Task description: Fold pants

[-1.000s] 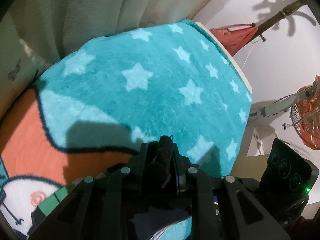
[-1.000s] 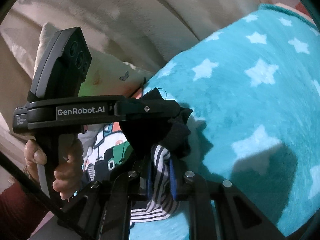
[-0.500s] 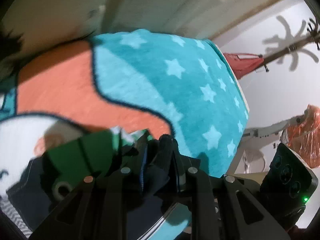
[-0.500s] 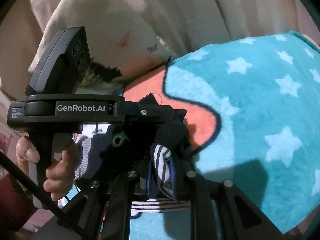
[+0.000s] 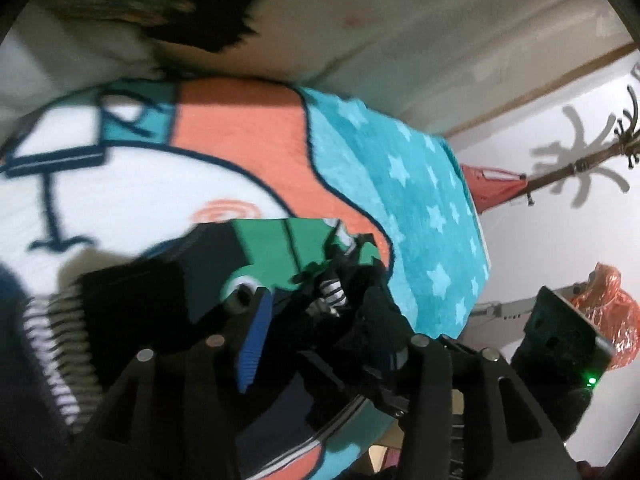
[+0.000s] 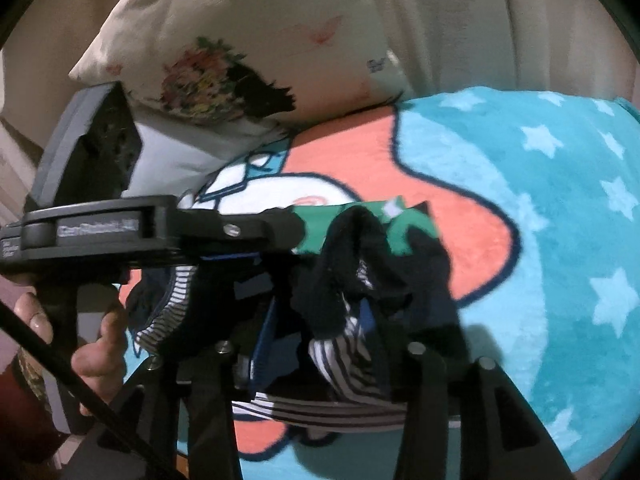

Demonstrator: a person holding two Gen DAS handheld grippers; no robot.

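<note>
Both grippers have just been opening, jaws now apart with cloth loose between them: the left gripper (image 5: pixel 320 320) over the pants' (image 5: pixel 280 256) dark and green fabric, the right gripper (image 6: pixel 320 344) around a black cuff and striped lining. The pants lie bunched on the blanket (image 6: pixel 560 240), near a pillow (image 6: pixel 248 32).

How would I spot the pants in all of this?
Start at the big teal star blanket on the bed and follow it to its orange and white cartoon patch. The pants lie bunched there, in front of the flowered pillow. They alone are dark, with a green patch and a black-and-white striped lining.
</note>
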